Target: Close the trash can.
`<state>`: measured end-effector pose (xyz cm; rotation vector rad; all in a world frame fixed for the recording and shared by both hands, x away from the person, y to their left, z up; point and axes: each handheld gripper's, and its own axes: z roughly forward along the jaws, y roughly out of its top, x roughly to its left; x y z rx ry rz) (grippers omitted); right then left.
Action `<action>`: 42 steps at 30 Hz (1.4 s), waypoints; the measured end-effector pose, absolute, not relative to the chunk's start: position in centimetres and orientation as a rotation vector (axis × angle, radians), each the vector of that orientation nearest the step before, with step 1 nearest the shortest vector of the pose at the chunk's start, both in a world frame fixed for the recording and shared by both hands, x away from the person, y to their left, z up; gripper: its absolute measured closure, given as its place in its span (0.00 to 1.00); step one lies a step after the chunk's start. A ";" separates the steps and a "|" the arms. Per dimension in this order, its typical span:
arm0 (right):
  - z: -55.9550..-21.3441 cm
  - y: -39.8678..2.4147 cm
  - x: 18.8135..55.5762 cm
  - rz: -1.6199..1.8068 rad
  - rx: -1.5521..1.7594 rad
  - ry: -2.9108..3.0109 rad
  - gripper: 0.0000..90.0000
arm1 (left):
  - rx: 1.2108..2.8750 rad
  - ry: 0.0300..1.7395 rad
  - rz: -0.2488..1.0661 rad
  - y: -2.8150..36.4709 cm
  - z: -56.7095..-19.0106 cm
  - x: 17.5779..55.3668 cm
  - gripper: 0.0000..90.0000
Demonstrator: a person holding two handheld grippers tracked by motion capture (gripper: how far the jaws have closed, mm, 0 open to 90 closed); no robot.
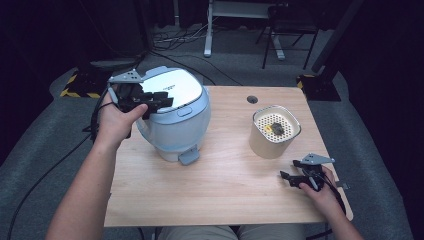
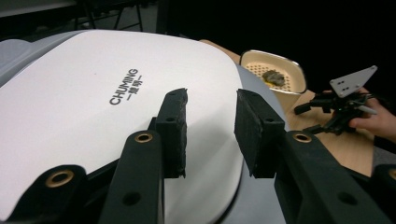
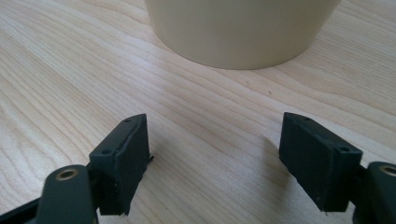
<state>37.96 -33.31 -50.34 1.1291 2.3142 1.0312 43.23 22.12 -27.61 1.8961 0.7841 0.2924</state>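
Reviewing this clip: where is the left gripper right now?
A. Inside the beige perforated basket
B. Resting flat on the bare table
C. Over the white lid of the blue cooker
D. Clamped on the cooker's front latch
C: the left gripper hangs over the cooker's white lid with its fingers apart and nothing between them.

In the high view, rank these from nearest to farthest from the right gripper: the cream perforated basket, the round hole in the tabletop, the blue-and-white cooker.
From the right gripper, at the table's near right corner:
1. Cream perforated basket, just beyond it on the right half of the table.
2. Round hole in the tabletop, past the basket near the far edge.
3. Blue-and-white cooker, across the table on the left, under the left gripper.
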 end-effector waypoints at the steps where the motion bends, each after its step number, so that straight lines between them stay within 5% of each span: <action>1: -50.3 -33.3 38.0 1.032 1.128 2.314 0.28 | 1.895 0.784 0.296 22.1 -27.6 43.3 0.72; 21: -50.3 -33.3 37.9 1.039 1.112 2.326 0.29 | 1.970 0.816 0.532 20.6 -27.7 42.6 0.74; 24: -50.3 -33.3 37.9 1.040 1.111 2.327 0.29 | 1.929 0.852 0.510 21.2 -27.8 42.6 0.55; 27: -50.3 -33.3 37.9 1.040 1.110 2.328 0.29 | 1.874 0.842 0.498 21.7 -27.8 41.8 0.46; 42: -50.3 -33.1 38.0 1.041 1.107 2.330 0.29 | 1.882 0.698 0.468 22.0 -29.0 35.4 0.42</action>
